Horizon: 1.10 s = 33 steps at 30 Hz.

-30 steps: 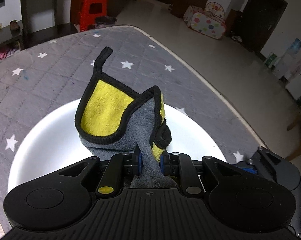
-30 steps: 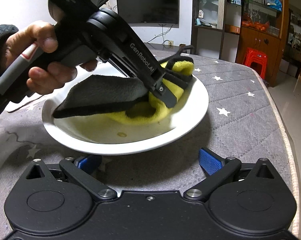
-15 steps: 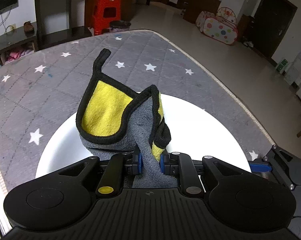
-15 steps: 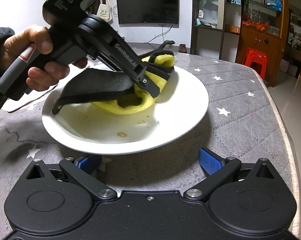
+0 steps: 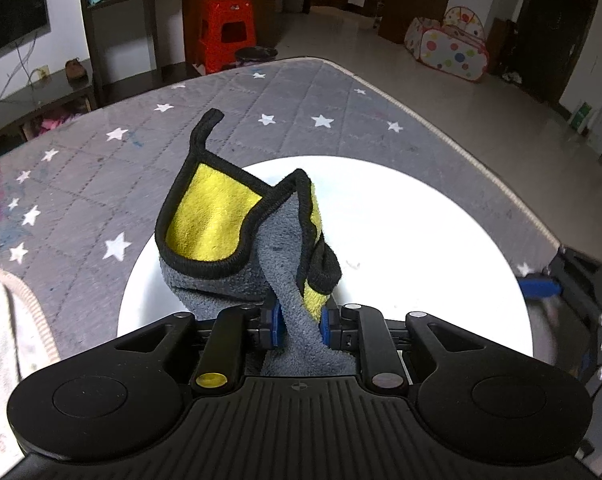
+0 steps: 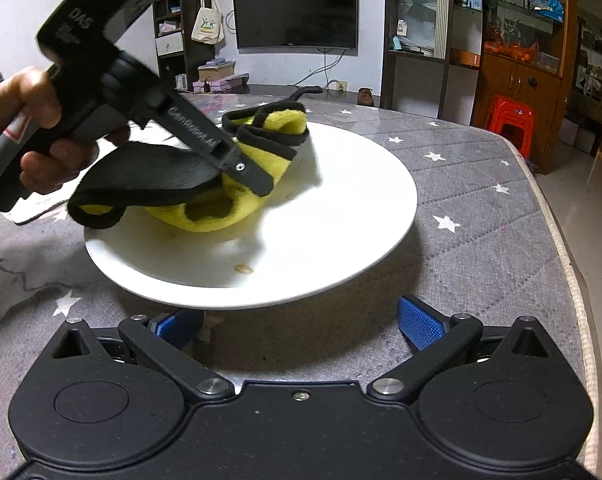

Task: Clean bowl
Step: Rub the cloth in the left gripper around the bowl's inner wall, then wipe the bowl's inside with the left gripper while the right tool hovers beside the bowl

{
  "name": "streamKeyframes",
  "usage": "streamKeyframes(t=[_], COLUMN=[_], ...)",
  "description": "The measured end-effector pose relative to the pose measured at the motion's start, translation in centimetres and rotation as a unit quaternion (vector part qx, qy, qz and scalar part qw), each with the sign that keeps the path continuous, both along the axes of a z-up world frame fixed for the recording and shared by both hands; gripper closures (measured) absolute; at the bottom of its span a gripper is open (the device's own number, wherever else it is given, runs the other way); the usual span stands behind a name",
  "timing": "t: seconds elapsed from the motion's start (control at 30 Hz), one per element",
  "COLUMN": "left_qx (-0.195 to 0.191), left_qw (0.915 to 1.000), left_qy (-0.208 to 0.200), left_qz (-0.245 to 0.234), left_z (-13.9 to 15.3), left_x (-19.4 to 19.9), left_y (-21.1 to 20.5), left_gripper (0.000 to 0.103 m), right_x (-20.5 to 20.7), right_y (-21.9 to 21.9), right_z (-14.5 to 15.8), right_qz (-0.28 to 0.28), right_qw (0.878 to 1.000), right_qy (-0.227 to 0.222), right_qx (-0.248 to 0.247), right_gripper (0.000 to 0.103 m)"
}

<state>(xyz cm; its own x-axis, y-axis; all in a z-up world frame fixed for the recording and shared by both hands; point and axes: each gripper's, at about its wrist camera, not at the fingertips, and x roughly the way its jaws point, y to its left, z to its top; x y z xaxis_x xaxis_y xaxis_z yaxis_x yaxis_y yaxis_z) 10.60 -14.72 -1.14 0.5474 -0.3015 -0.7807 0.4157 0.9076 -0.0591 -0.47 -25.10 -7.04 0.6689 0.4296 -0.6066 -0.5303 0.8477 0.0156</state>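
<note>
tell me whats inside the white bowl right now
A yellow-and-grey cloth, pinched in the left gripper, lies inside the white bowl, with a small brownish crumb nearer the front. Whatever is beneath the cloth is hidden.

Left gripper [image 6: 257, 184] and cloth [image 6: 237, 184] shifted toward bowl's [image 6: 341, 240] far rim
</note>
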Motion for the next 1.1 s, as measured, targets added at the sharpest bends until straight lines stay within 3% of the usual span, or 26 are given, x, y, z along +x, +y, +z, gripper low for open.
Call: streamKeyframes(t=[0.33, 0.6, 0.97, 1.1], left_qx=[0.041, 0.070, 0.074, 0.074], left_qw=[0.9990, 0.9971, 0.9968, 0.9970], left_qy=[-0.016, -0.031, -0.030, -0.024], left_qz=[0.004, 0.001, 0.007, 0.006], left_z=[-0.1, -0.3, -0.4, -0.3], left_x=[-2.1, -3.6, -4.0, -4.0], left_y=[-0.3, -0.9, -1.1, -1.1], left_gripper=[0.082, 0.082, 0.082, 0.082], right_x=[-0.6, -1.7, -2.1, -0.5], right_y=[-0.5, -1.6, -4.9, -4.3], right_z=[0.1, 0.1, 2.9, 2.4], right_qz=[-0.024, -0.083, -0.163, -0.190], right_qw=[1.000, 0.997, 0.978, 0.971], right_qy=[-0.001, 0.004, 0.013, 0.023], right_qx=[-0.005, 0.000, 0.127, 0.141], right_gripper=[0.000, 0.000, 0.000, 0.000])
